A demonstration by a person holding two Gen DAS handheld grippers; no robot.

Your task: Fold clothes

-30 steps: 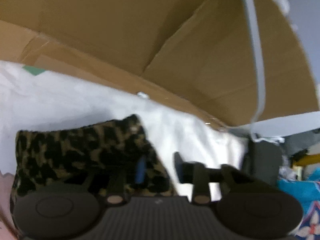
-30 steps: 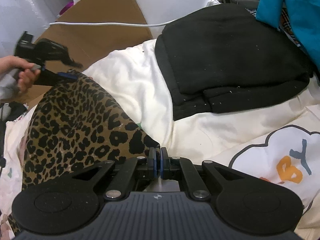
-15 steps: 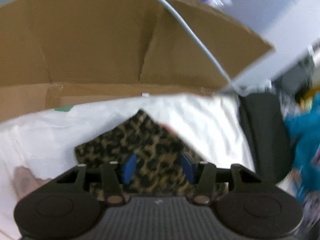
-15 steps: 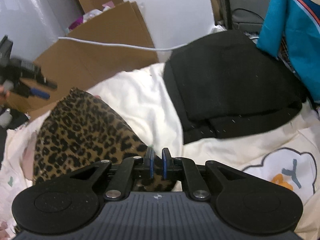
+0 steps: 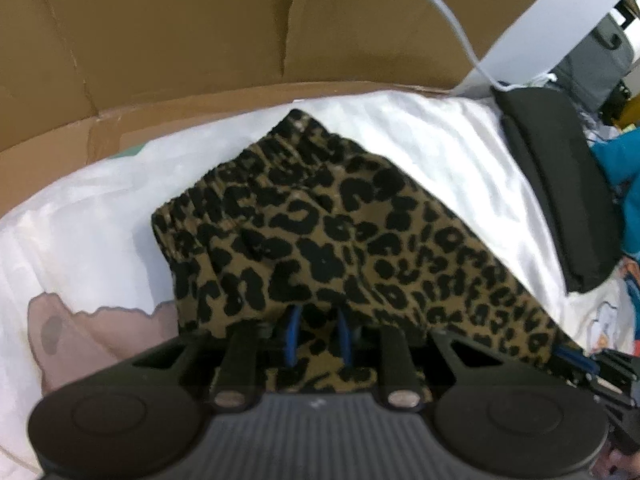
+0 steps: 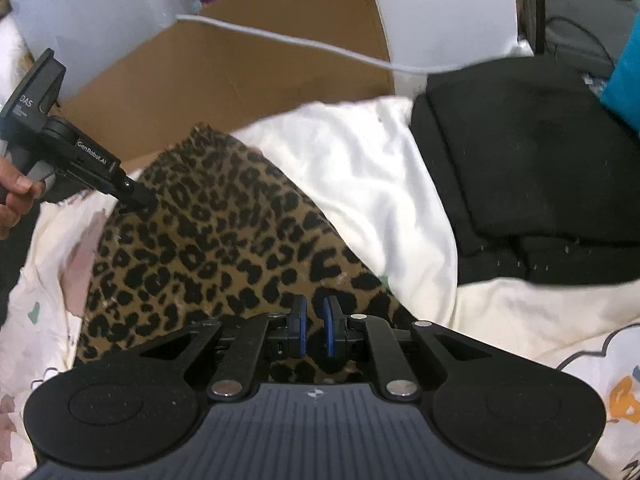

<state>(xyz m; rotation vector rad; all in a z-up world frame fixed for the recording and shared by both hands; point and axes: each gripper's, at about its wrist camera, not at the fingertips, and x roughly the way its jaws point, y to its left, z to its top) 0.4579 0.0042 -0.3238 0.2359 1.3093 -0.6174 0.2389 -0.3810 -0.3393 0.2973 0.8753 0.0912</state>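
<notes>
A leopard-print garment (image 5: 344,236) lies on a white printed sheet (image 5: 80,220), its elastic waistband toward the cardboard. It also shows in the right wrist view (image 6: 216,248). My left gripper (image 5: 316,332) is partly open, its blue pads under the garment's near edge; it appears in the right wrist view (image 6: 132,196) at the garment's left edge. My right gripper (image 6: 314,330) is slightly open over the garment's near corner, with a small gap between the pads and nothing held. It shows at the lower right of the left wrist view (image 5: 576,360).
A folded black garment (image 6: 532,168) lies on the sheet to the right. A brown cardboard box (image 5: 200,32) stands behind the bed, with a white cable (image 6: 300,44) across it. A teal garment (image 5: 628,184) hangs at the far right.
My left gripper has come down from the cardboard side and closed in on the garment's left edge. My right gripper has opened a little. The garment lies flatter.
</notes>
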